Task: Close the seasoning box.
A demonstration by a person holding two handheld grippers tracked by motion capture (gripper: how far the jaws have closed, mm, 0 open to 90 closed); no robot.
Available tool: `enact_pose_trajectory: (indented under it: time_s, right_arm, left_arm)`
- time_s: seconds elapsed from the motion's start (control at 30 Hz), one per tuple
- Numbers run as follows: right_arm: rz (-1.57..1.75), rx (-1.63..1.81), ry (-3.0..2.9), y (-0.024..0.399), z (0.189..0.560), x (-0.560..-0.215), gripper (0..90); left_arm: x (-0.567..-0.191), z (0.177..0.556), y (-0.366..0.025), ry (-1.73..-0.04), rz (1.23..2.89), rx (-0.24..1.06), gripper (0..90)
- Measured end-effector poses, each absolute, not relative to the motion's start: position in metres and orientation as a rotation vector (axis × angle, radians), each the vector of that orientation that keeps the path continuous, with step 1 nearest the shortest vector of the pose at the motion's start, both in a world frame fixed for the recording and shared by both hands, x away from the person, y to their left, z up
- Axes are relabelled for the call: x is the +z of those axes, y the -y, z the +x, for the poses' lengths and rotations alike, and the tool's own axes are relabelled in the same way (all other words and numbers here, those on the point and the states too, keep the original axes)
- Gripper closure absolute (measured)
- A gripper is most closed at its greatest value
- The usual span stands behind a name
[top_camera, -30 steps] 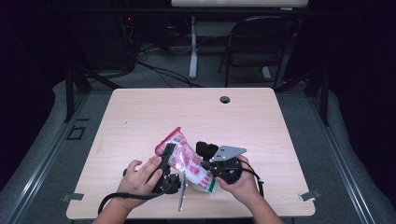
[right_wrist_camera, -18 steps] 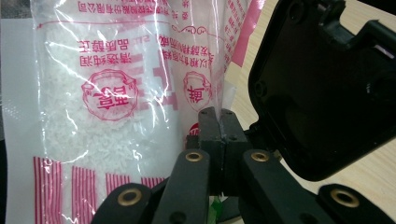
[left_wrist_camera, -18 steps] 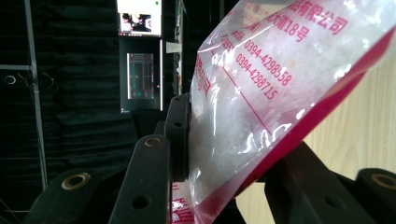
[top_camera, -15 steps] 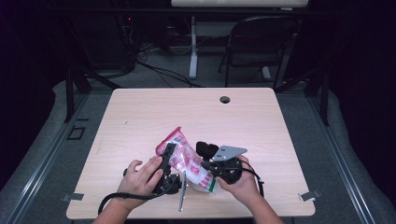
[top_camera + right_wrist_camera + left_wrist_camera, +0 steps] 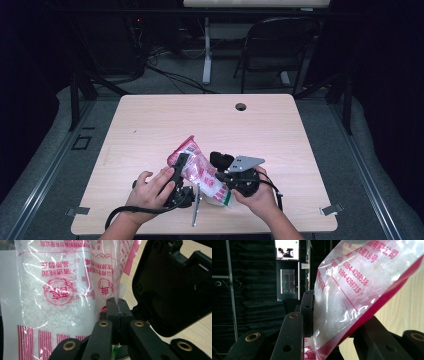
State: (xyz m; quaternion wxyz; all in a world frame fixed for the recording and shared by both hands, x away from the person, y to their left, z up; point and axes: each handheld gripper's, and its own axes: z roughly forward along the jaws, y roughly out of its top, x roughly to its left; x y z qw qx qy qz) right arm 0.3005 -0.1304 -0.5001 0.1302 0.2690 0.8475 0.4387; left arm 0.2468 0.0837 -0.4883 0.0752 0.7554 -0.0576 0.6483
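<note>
Both grippers clamp the rice bag (image 5: 200, 172): left gripper (image 5: 332, 322) its body, right gripper (image 5: 117, 306) a thin edge, blurred from above.

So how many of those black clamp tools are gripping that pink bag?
2. The left gripper clamps the bag from its left side, with the bag's bulk between its jaws. The right gripper pinches the bag's right edge, jaws closed tight on the plastic.
</note>
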Motion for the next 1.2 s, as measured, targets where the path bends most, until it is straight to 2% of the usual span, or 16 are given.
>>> enact_pose_trajectory:
  time_s: [1.2]
  right_arm:
    - [0.791, 1.288, -2.449, 0.1319, 0.3006, -0.4996, 90.0]
  left_arm:
    - [-0.485, 0.2454, -0.0806, 0.22, 2.266, 1.961, 69.1]
